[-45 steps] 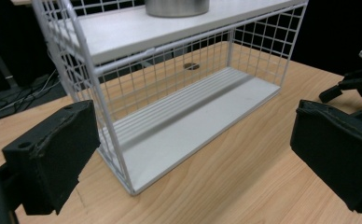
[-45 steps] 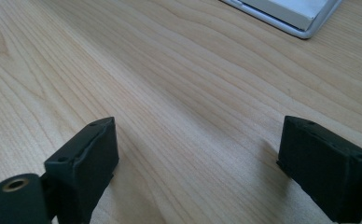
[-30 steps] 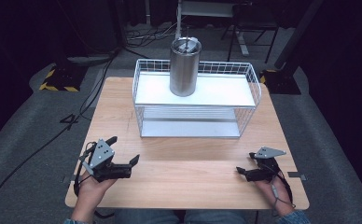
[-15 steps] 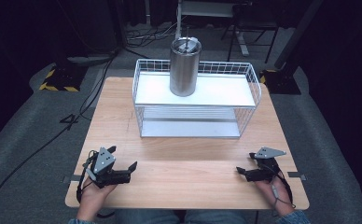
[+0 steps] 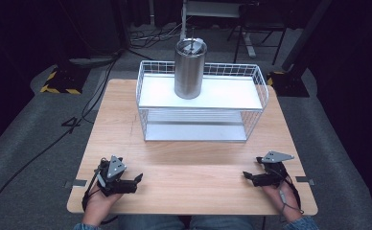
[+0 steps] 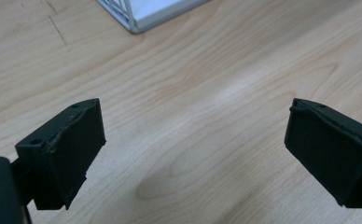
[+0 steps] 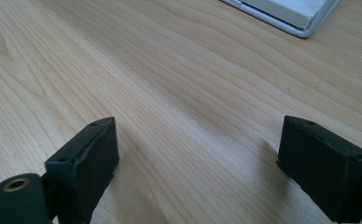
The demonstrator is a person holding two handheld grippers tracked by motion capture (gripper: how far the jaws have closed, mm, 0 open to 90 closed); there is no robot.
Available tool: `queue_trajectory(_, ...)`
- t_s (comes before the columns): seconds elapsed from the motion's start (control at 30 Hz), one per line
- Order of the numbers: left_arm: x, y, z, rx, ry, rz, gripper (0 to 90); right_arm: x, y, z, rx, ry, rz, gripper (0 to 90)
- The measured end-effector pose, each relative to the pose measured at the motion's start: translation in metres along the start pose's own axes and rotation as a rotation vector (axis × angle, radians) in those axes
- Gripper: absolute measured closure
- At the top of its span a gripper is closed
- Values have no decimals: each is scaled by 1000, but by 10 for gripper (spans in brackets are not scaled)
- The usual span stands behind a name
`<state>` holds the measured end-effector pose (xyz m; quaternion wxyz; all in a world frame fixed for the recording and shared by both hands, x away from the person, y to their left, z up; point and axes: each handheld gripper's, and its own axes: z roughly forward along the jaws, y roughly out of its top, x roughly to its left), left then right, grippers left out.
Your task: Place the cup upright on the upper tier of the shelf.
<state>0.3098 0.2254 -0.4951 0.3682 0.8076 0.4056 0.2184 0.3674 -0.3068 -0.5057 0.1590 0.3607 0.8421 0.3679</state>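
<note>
High view: a steel tumbler (image 5: 190,68) stands upright on the top shelf of a white wire rack (image 5: 261,79) at the far middle of the wooden worktop (image 5: 122,120), toward the rack's left half. Both tools sit at the near edge, well apart from the rack, so as a judgement the work on the tumbler is not yet begun: reaching, gripping and moving it all remain.

The left tool (image 5: 135,180) lies low at the near left, held by a hand (image 5: 100,203) coming in from the bottom, its jaws pointing right along the worktop. The right tool (image 5: 247,176) rests at the near right in the other hand (image 5: 280,194), its jaws pointing left toward the centre.

In the left gripper view the left tool's jaws stand wide apart over bare wood, holding nothing, with a corner of the rack far ahead. The right gripper view shows the right tool's jaws likewise spread and empty, close above the worktop.
</note>
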Motion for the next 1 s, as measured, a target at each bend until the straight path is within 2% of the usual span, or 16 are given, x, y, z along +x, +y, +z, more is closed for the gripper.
queue_trajectory(0.13, 0, 0, 3, 32, 10, -4, 55, 0, 0, 0, 0, 0, 0, 128)
queue_trajectory(0.23, -1, 0, 6, 75, 26, -21, 63, 0, 0, 0, 0, 0, 0, 129)
queue_trajectory(0.4, -3, -1, 11, 124, 15, -37, 67, 0, 0, 0, 0, 0, 0, 129)
queue_trajectory(0.43, -2, -1, 11, 134, 17, -27, 67, 0, 0, 0, 0, 0, 0, 129)
queue_trajectory(0.57, -1, -2, 13, 142, -8, -84, 65, 0, 0, 0, 0, 0, 0, 129)
queue_trajectory(0.67, 1, -3, 14, 137, -13, -105, 50, 0, 0, 0, 1, -1, 0, 129)
queue_trajectory(1.0, 1, -3, 15, 142, -13, -100, 40, 0, 0, 0, 0, 0, 0, 129)
